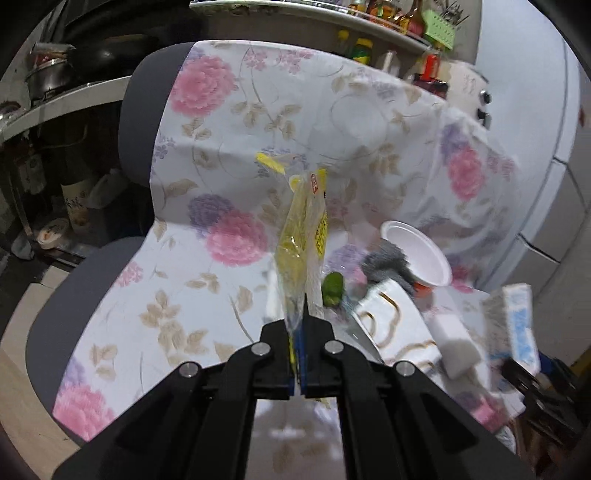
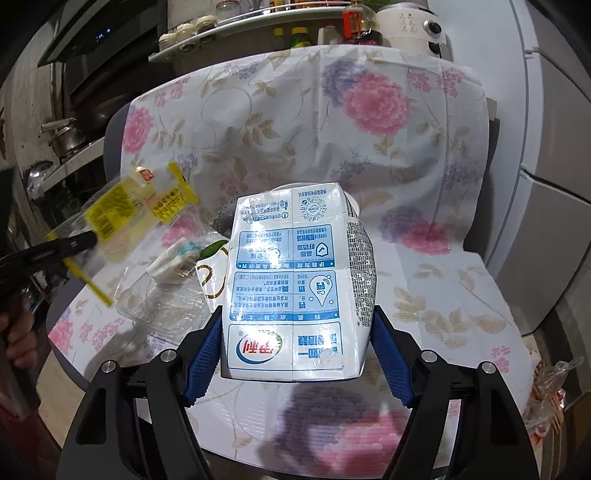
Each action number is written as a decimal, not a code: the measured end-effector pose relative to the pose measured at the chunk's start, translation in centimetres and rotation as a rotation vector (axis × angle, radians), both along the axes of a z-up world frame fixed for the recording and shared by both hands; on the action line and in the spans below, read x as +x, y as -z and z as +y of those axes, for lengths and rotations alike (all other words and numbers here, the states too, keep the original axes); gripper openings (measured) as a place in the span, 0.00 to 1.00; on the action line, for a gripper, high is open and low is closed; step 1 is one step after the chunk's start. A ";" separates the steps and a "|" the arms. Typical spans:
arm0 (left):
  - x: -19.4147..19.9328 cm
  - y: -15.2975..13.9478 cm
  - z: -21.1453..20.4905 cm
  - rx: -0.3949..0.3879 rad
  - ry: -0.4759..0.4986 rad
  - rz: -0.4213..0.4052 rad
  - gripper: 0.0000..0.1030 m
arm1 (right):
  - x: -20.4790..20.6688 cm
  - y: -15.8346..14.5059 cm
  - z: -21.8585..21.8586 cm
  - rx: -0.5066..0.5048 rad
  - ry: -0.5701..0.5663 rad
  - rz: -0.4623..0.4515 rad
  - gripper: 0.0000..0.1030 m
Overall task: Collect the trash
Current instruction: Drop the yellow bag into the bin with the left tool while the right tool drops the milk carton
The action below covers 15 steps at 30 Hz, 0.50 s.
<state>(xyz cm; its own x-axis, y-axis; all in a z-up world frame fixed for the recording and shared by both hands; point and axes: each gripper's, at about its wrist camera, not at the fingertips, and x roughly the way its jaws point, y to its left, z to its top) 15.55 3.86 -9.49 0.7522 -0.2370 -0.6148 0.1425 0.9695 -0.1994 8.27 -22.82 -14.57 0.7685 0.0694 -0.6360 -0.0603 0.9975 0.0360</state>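
A: L gripper (image 1: 297, 328)?
B: Pinched tight on the yellow-printed plastic bag (image 1: 304, 236), bag hanging clear above the floral cloth (image 1: 207, 147).
A: R gripper (image 2: 295, 354)?
B: Jaws wide, blue pads clamped on both sides of the milk carton (image 2: 291, 280), w/ carton held over the chair seat.
A: Other trash?
B: White foam bowl (image 1: 424, 254), clear plastic tray (image 2: 159, 302) on the cloth.

floral cloth (image 2: 280, 122) draped over grey chair (image 1: 142, 110), cluttered kitchen shelves (image 1: 373, 27) at 12 o'clock, white fridge (image 2: 554, 155) at 3
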 end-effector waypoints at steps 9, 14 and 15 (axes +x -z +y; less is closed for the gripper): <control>-7.1 -1.1 -5.4 -0.019 0.228 -0.103 0.00 | -4.7 -3.0 -3.5 -0.007 0.113 -0.077 0.73; -10.1 -1.0 -10.0 -0.034 0.405 -0.149 0.00 | -9.2 -3.9 -7.6 -0.015 0.226 -0.096 0.73; -10.8 -0.8 -11.2 -0.036 0.454 -0.148 0.00 | -10.1 -4.0 -8.4 -0.014 0.252 -0.094 0.73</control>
